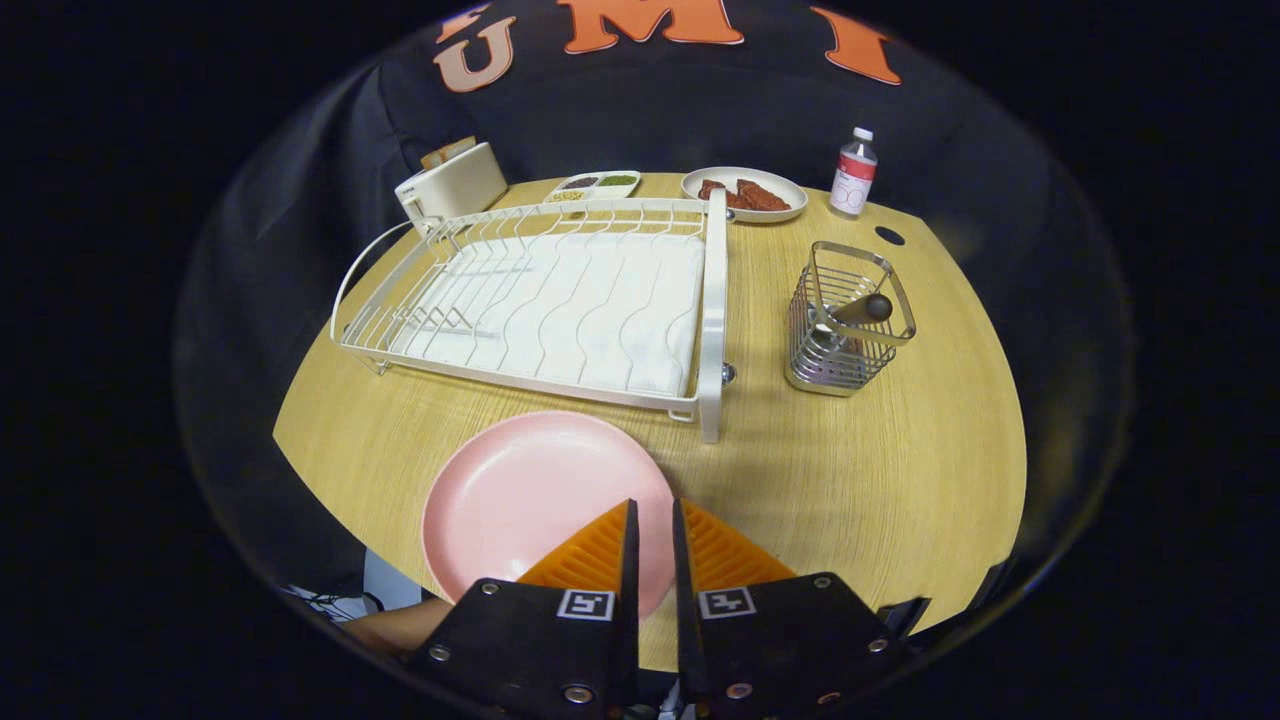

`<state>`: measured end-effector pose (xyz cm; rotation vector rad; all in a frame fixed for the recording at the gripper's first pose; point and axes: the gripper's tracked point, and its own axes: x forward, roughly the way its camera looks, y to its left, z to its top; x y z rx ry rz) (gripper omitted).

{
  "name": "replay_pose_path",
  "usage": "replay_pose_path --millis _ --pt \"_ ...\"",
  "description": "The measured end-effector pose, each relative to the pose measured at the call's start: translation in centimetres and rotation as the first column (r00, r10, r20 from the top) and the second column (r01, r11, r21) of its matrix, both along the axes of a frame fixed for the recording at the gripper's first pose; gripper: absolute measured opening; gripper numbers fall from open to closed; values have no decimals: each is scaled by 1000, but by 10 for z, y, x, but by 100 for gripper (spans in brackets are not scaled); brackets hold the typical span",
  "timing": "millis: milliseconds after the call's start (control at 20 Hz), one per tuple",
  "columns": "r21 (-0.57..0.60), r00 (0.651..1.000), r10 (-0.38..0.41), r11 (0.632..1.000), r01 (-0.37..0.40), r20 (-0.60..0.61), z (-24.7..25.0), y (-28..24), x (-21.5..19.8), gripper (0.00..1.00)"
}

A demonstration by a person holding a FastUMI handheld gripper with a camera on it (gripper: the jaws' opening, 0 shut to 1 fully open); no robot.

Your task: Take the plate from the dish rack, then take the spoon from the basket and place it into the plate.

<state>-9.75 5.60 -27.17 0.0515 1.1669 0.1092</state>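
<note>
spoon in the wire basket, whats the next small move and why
Probably lift the gripper off the round pink plate and carry it toward the wire basket. The plate already lies flat on the wooden table in front of the white dish rack; the dark-handled spoon stands in the basket. The fingers are nearly closed, holding nothing, so open them.
</note>
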Motion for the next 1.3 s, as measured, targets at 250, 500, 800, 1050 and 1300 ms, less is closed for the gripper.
replay_pose_path --millis 250,500,800,1050,1300 --pt "-23 994 -25 999 28 106 22 -19 13 33" --pt "-86 974 -18 996 38 226 39 -43 26 51" --pt "-207 889 -13 971 121 457 66 -81 59 61" --pt "-274 825 23 948 161 565 67 -96 79 64" --pt "-303 763 66 937 174 643 55 -101 101 65"
